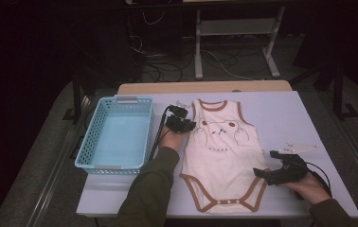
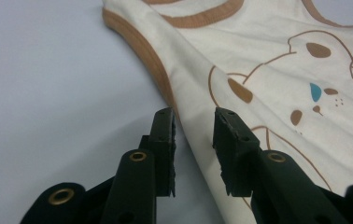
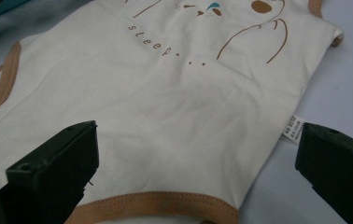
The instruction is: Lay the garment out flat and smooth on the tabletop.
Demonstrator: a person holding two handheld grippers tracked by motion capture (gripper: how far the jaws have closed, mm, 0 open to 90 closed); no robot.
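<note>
A cream baby bodysuit (image 1: 219,156) with brown trim and a bear print lies flat on the pale table (image 1: 281,113), neck toward the far side. My left gripper (image 1: 186,125) sits at its left edge just below the armhole. In the left gripper view the jaws (image 2: 194,135) stand a little apart, straddling the trimmed edge of the bodysuit (image 2: 268,28) without pinching it. My right gripper (image 1: 262,175) rests by the lower right leg opening. In the right gripper view its jaws (image 3: 196,128) are spread wide over the bodysuit (image 3: 165,93), just above the hem.
A light blue plastic basket (image 1: 88,137) stands at the table's left, close beside my left forearm. A flat white piece (image 1: 298,147) lies on the table just beyond my right gripper. Dark floor with cables and a metal stand lies past the far edge.
</note>
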